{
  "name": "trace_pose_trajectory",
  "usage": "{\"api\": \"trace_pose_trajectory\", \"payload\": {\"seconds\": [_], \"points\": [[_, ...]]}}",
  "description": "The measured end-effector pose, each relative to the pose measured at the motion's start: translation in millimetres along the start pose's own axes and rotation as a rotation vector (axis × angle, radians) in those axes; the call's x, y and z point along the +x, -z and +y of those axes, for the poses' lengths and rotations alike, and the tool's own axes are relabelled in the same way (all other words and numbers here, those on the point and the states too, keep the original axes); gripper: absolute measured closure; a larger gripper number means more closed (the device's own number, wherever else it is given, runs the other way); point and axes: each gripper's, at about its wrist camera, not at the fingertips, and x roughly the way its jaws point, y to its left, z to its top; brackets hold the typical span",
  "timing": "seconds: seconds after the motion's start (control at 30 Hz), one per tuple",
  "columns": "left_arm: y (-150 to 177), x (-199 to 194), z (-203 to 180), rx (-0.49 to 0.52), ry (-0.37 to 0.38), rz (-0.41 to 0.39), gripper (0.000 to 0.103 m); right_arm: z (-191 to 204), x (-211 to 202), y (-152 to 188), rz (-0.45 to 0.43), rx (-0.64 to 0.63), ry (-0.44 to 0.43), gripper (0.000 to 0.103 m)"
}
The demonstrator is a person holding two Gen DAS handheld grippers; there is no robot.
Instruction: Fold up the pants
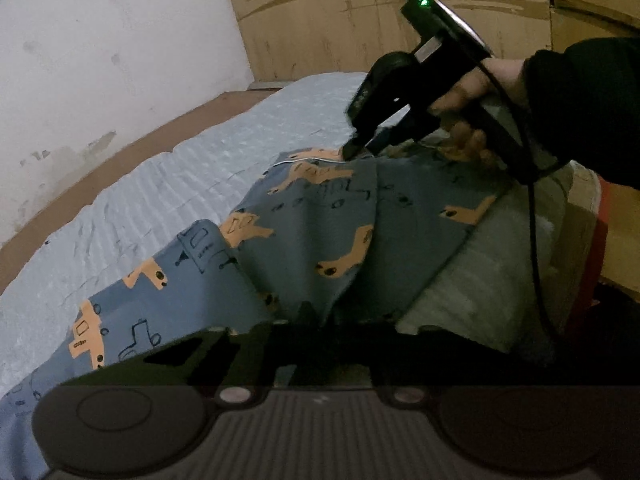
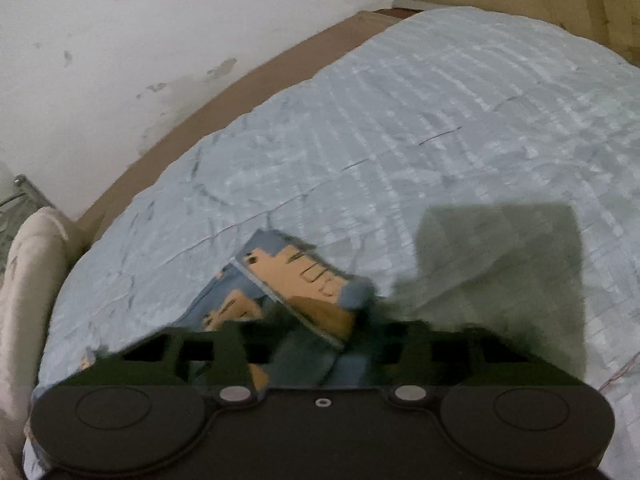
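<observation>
Blue pants (image 1: 304, 232) printed with orange vehicles hang lifted above a pale blue bedspread (image 1: 168, 176). My left gripper (image 1: 296, 320) is shut on the near edge of the pants at the bottom of its view. The right gripper (image 1: 354, 148), held in a hand with a dark sleeve, pinches the far edge of the pants. In the right wrist view the right gripper (image 2: 316, 336) is shut on a bunched fold of the pants (image 2: 304, 280), raised over the bedspread (image 2: 400, 140).
A white stained wall (image 1: 112, 60) and a brown bed frame edge (image 1: 120, 152) lie to the left. Cardboard panels (image 1: 340, 20) stand behind the bed. A beige cushion (image 2: 28, 264) sits at the left edge of the right wrist view.
</observation>
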Motion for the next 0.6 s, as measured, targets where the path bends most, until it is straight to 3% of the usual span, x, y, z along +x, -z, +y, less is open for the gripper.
{"api": "trace_pose_trajectory", "payload": {"seconds": [0.03, 0.1, 0.4, 0.6], "points": [[-1, 0, 1, -0.009, -0.003, 0.003, 0.1, -1, -1, -1, -0.003, 0.005, -0.005, 0.093], [-3, -2, 3, -0.025, -0.003, -0.002, 0.101, -3, -6, -3, -0.016, 0.011, -0.013, 0.096], [-11, -15, 7, -0.044, -0.021, -0.036, 0.101, 11, -60, -10, -0.11, -0.088, -0.058, 0.099], [-14, -24, 1, -0.009, -0.008, -0.068, 0.102, -3, -121, 11, -0.222, -0.096, -0.044, 0.1]]}}
